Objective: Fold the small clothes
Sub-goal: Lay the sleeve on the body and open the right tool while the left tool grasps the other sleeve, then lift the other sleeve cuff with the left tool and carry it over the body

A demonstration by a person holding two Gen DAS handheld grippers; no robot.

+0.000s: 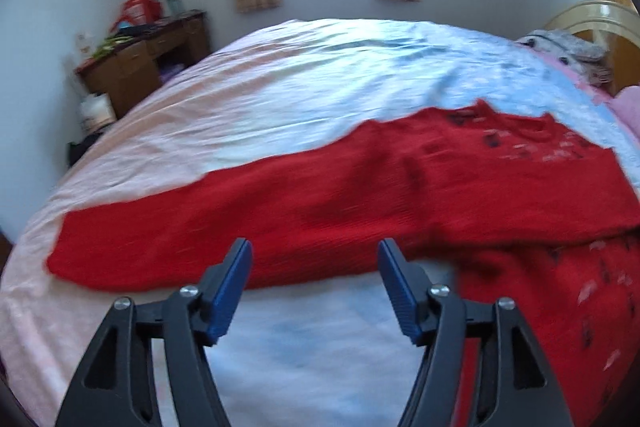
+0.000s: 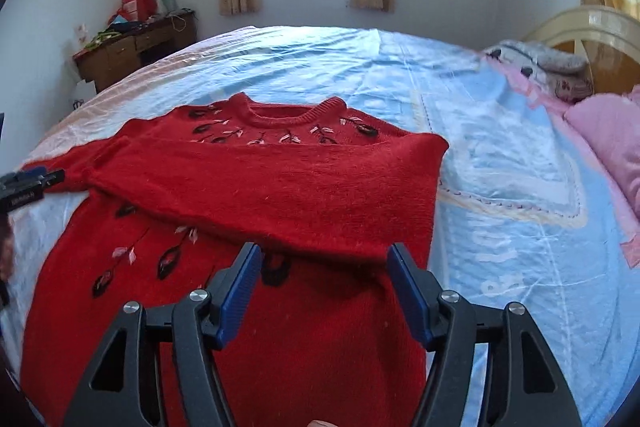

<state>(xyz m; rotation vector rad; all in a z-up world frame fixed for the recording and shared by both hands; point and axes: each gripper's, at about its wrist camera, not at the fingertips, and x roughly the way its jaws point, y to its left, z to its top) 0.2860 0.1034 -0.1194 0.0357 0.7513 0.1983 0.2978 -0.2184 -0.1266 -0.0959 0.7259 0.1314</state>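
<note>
A red knitted sweater (image 2: 248,187) with black and pink leaf embroidery lies flat on the bed, neck toward the window. Its right sleeve is folded across the chest. In the left wrist view the sweater (image 1: 320,203) shows with its left sleeve stretched out to the left. My left gripper (image 1: 315,257) is open and empty, just in front of that sleeve's lower edge. My right gripper (image 2: 324,259) is open and empty, just above the sweater body below the folded sleeve. The left gripper also shows at the left edge of the right wrist view (image 2: 28,183).
The bed sheet (image 2: 500,155) is light blue and pink. A pink pillow (image 2: 608,135) and a grey plush toy (image 2: 536,63) lie by the headboard at right. A cluttered wooden desk (image 2: 132,43) stands at the far left wall, under-window wall behind.
</note>
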